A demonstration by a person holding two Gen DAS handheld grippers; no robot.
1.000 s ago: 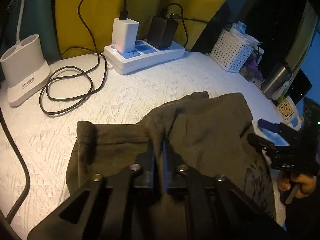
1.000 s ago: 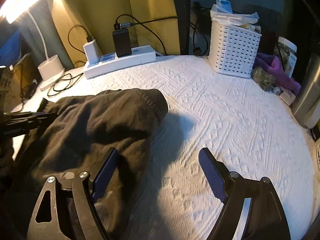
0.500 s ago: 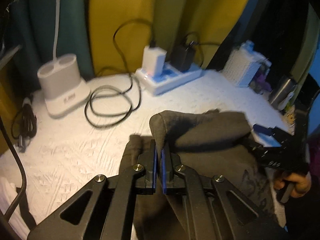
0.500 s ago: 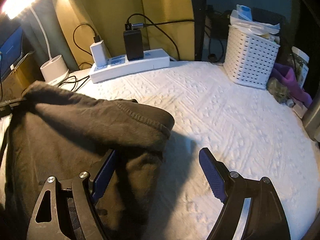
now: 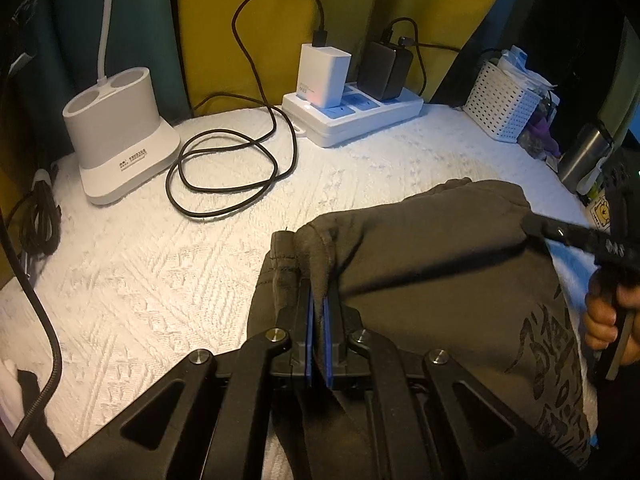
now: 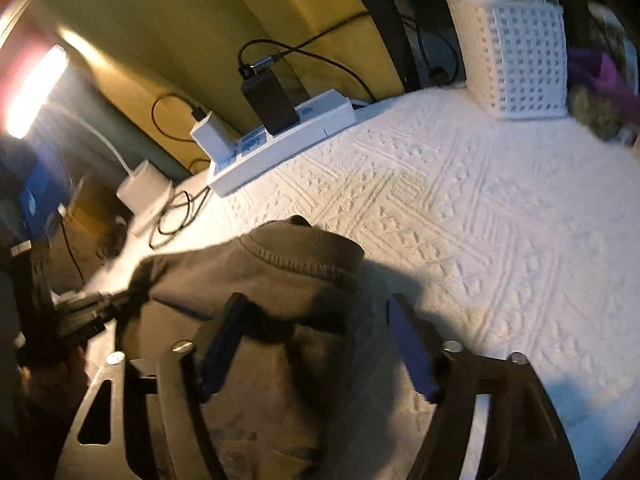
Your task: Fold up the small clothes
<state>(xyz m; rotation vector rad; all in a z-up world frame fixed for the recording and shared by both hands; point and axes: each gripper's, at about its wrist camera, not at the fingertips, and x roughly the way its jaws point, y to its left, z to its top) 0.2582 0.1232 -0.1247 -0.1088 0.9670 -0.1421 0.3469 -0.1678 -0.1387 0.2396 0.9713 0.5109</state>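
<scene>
On the white textured cover (image 5: 132, 264), on the near side of the power strip (image 5: 356, 120), lies the dark garment (image 5: 448, 280), partly doubled over itself. The left gripper (image 5: 318, 308) is clenched on a fold of its edge, the cloth pinched between the two blue pads, on the side of the garment nearer the coiled black cable (image 5: 224, 176). The right gripper (image 6: 316, 344) sits at the garment's other side, the one farther from the power strip's white charger; its jaws are closing with the ribbed hem bunched between them, though the pads do not look pressed onto the cloth yet. The step in hand appears to be taking a second hold so that the raised edge can be carried over as one fold. Next, the right jaws probably need to finish closing on the hem alone, not the cover beneath, and then both hands would carry their edges together, keeping the cloth taut and clear of the white basket (image 6: 520, 52) beyond the strip.
</scene>
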